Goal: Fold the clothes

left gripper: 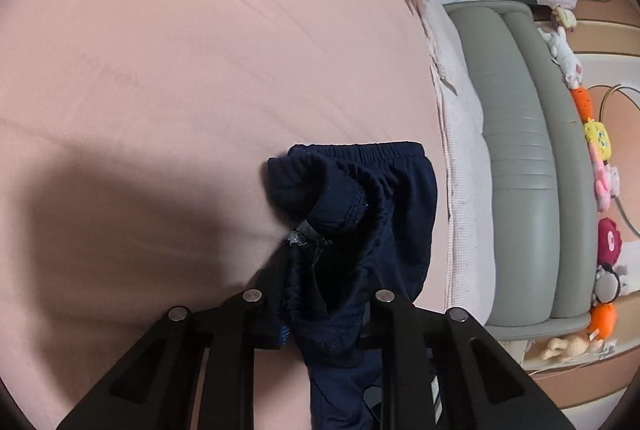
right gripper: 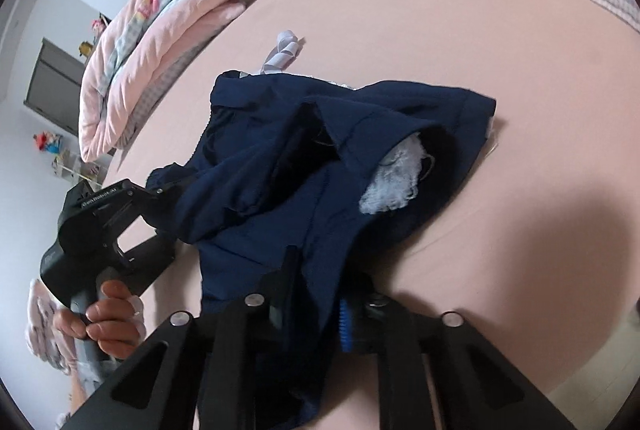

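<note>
Left gripper (left gripper: 320,314) is clamped on a bunched fold of the navy garment (right gripper: 320,158); right gripper (right gripper: 320,294) is pinched on another part of the same cloth, blue pad showing against the fabric. The person's hand (right gripper: 108,318) grips the left tool's handle, seen in the right wrist view. The garment is navy, with an elastic waistband (left gripper: 360,150) and white fleecy lining (right gripper: 394,178) showing through an opening, so part of it looks turned inside out. It lies rumpled on the pink bed sheet (left gripper: 180,70), near the edge by the grey padded headboard (left gripper: 520,150), partly lifted by both grippers. A folded pink quilt (right gripper: 160,42) sits at the far corner, and a small white strip (right gripper: 284,46) lies on the sheet just beyond the garment. My read: the step is straightening or carrying over, since the cloth isn't flat and no clean fold shows. Next it needs pulling taut between the two grips and laying smooth on the sheet, with the lining tucked in.
</note>
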A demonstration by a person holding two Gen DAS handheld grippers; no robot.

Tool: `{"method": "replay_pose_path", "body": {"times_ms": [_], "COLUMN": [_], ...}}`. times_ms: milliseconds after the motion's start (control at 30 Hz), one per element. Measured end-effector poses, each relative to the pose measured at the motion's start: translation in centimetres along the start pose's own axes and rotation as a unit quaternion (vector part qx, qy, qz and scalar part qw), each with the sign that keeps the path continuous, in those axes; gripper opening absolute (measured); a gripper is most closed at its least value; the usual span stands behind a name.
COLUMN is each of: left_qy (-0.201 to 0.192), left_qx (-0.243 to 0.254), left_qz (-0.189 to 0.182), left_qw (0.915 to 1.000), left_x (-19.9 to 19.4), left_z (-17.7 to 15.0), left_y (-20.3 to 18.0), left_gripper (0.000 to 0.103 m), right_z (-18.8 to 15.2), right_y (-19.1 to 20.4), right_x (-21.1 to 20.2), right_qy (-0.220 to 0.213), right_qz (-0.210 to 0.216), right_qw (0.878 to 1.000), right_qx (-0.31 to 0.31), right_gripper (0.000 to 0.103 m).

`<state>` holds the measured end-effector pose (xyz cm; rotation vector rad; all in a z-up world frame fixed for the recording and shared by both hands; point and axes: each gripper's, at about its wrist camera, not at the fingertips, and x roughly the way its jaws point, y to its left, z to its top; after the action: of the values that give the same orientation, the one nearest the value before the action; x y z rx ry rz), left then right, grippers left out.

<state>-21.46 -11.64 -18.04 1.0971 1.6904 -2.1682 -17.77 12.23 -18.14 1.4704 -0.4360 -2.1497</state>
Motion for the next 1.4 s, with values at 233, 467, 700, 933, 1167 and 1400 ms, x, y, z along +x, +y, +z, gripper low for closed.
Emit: {"method": "replay_pose_path", "body": {"times_ms": [233,467,700,933,1167,1400], "left_qy": [-0.032,-0.042,-0.06,-0.056,-0.027,-0.006], "left_qx": [0.059,0.042,0.006,0.003,0.0,-0.029], "left_qz": [0.026,-0.002,-0.032,-0.016,0.004,0.001], "left_qw": [0.9974,0.9982,0.9977,0.9983,0.9996,0.9996], "left_x": [-1.0,-3.0,-4.6,-5.0,-3.8,-4.0], "left_z": [-1.4,-2.5,-3.3,-3.0,-2.4,-2.2], "left_y": [-2.1,-1.8,-0.8,0.3,-0.7,-0.7], "left_gripper": [0.014,0.014,0.013,0.013,0.015,0.073], "right_z": [0.0,-0.2,-0.2,-0.5,-0.1,0.5], "right_y": [1.4,1.2,1.2,1.8,2.9,4.5], "right_x": [-0.9,-2.4,-3.5,-2.9,-3.0,-4.2], "right_qy": [-0.004,-0.006,-0.005,0.013,0.016,0.002], "right_qz": [-0.021,-0.012,-0.014,-0.007,-0.029,-0.057], "right_qw": [0.998,0.997,0.996,0.995,0.991,0.983], "right_qx": [-0.057,-0.073,-0.091,-0.101,-0.127,-0.174], "right_gripper": [0.011,0.009,0.009,0.009,0.012,0.036]}}
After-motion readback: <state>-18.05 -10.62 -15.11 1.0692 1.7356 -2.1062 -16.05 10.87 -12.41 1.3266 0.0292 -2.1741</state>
